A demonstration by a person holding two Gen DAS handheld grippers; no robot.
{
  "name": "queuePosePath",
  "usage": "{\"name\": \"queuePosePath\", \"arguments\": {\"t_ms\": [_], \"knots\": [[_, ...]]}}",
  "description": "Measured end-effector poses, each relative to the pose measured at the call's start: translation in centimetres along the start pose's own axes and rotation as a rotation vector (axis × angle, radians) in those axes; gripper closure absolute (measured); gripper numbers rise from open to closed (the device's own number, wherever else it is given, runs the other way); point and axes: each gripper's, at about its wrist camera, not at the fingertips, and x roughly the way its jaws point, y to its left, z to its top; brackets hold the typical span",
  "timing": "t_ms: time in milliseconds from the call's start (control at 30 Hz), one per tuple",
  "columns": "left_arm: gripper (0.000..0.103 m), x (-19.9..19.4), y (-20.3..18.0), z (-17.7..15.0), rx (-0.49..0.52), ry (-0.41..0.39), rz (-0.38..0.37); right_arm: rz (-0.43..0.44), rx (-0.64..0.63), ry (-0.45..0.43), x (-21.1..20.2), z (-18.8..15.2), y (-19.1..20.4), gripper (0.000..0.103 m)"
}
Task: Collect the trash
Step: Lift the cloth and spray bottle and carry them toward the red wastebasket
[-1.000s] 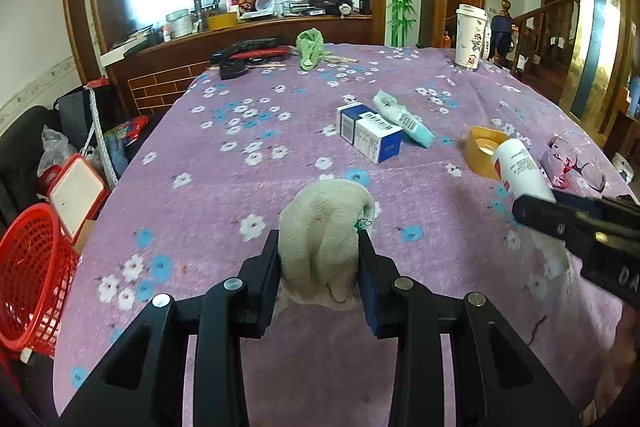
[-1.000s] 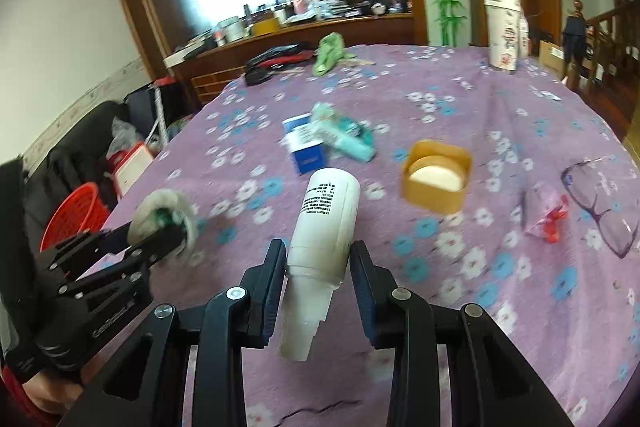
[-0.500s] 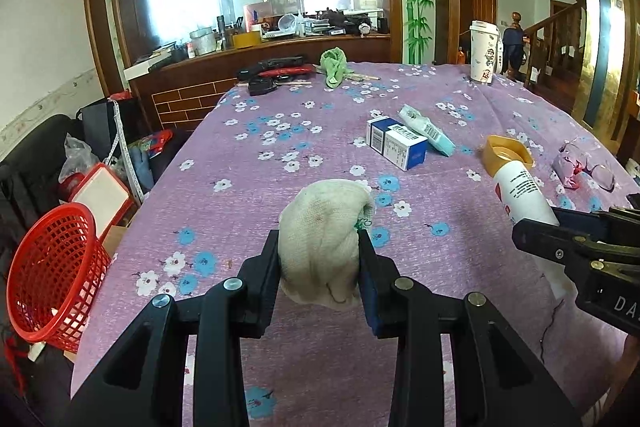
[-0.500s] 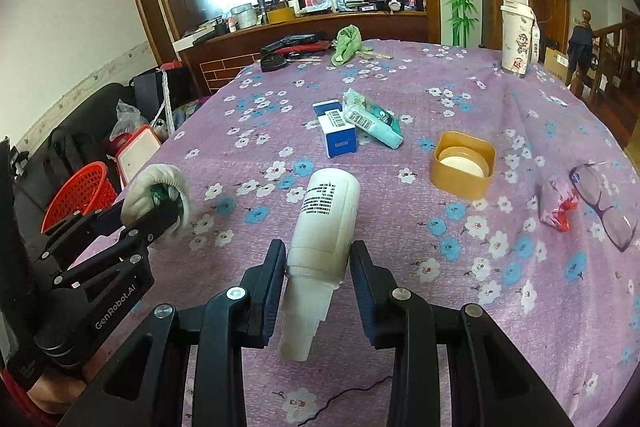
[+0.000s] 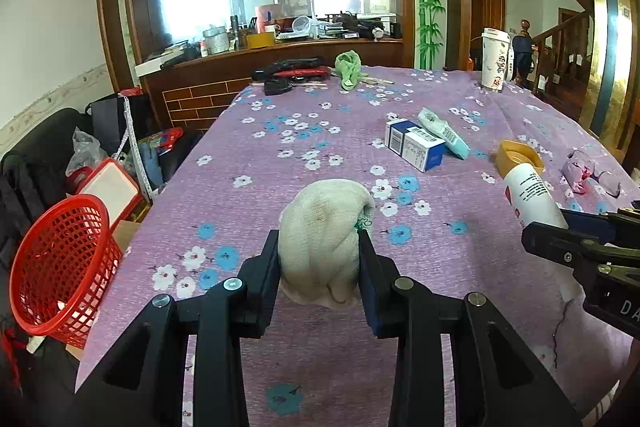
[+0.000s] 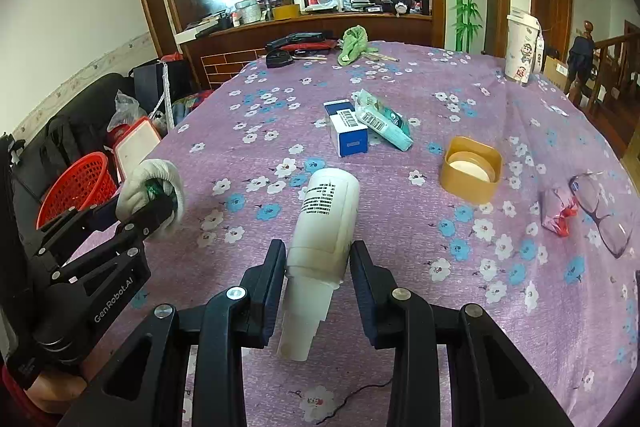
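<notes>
My left gripper is shut on a crumpled white cloth wad, held above the near part of the purple flowered table. The wad also shows in the right wrist view. My right gripper is shut on a white plastic bottle, neck towards me; it also shows in the left wrist view. A red mesh basket stands off the table's left edge, below table height.
On the table lie a blue-white box, a teal packet, an orange cap, a pink wrapper, glasses, a green cloth and a paper cup. Bags crowd the floor at left.
Both grippers have risen and drawn back from the table, still holding the cloth wad and the bottle. The red basket now shows larger at the left.
</notes>
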Motion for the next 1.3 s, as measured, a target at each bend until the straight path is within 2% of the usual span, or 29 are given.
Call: {"name": "queuePosePath", "arguments": {"t_ms": [1300], "knots": [[0.069,-1.6,4.0,-1.3,-0.059,-0.029,0.037,-0.02,-0.08,0.014,-0.2,-0.3,4.5,0.068]]}}
